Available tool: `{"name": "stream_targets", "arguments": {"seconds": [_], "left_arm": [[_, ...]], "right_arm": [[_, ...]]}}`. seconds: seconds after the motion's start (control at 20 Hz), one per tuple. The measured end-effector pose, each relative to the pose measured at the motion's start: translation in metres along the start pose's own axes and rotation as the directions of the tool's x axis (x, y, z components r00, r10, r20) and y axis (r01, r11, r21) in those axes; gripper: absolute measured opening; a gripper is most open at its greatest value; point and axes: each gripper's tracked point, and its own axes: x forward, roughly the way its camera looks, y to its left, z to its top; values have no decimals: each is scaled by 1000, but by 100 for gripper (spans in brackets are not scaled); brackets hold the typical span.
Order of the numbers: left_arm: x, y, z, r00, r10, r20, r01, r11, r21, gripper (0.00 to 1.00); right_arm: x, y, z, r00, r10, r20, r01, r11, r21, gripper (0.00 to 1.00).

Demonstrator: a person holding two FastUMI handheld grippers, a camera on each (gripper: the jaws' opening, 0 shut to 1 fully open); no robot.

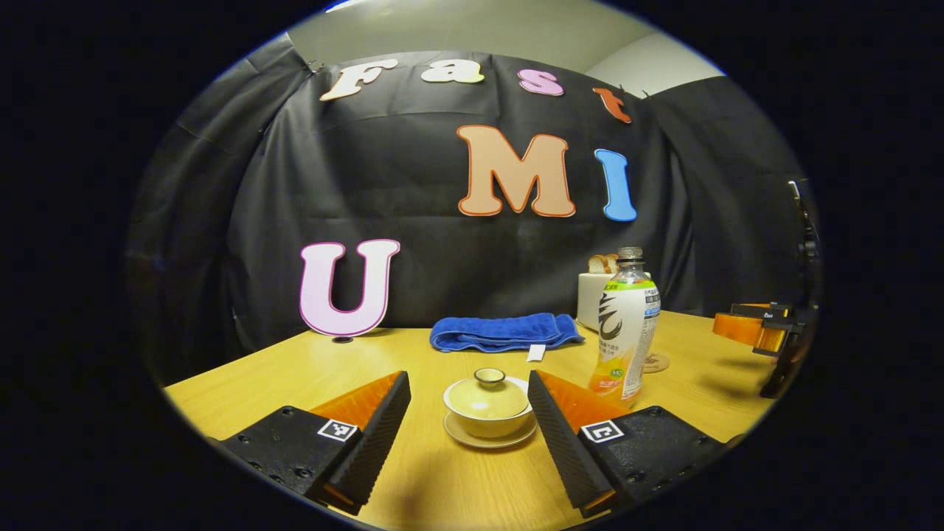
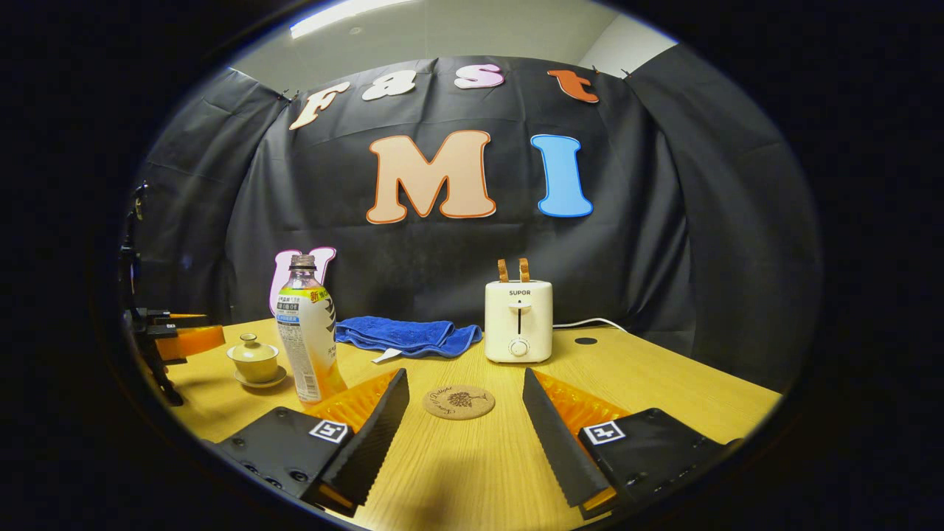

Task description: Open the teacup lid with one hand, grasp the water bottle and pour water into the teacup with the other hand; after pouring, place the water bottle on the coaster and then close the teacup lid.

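Note:
A pale lidded teacup (image 1: 488, 405) on its saucer stands on the wooden table, lid on, straight ahead of my left gripper (image 1: 467, 407), which is open with the cup between and just beyond its fingertips. The uncapped water bottle (image 1: 625, 328) stands upright to the cup's right. In the right gripper view the bottle (image 2: 307, 335) stands left of my right gripper (image 2: 464, 405), which is open and empty. A round cork coaster (image 2: 459, 402) lies between and just past its fingers. The teacup (image 2: 254, 359) sits farther left there.
A folded blue towel (image 2: 405, 333) lies at the back of the table (image 2: 664, 383). A white toaster (image 2: 518, 321) with two slices of bread stands behind the coaster, its cord running right. The other gripper shows at the right edge (image 1: 767, 328) and left edge (image 2: 173, 335).

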Motion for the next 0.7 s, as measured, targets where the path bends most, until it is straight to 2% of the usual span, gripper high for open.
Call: {"name": "stream_targets", "arguments": {"seconds": [0.15,0.2,0.25,0.35,0.5,0.55,0.6,0.7], "left_arm": [[9,-13,-1,998,-69,-3,69,998,-2,93],[13,-15,-1,997,-81,-2,81,997,-2,92],[17,-14,-2,996,-84,-4,84,996,0,92],[24,-17,-2,995,-96,-4,96,995,4,92],[32,-18,-6,994,-109,-21,109,994,6,83],[36,-20,-6,993,-117,-27,118,993,6,83],[38,-20,-7,992,-119,-33,119,993,9,79],[43,-20,-11,991,-125,-54,125,992,9,74]], "right_arm": [[0,0,0,1000,0,0,0,1000,0,99],[0,0,0,1000,0,0,0,1000,0,99],[0,0,0,1000,0,0,0,1000,0,94],[0,0,-1,1000,0,0,0,1000,0,94],[0,0,0,1000,0,0,0,1000,0,94],[0,0,-1,1000,0,1,0,1000,0,99],[0,0,0,1000,0,1,0,1000,0,94],[0,0,0,1000,0,1,0,1000,0,94]]}}
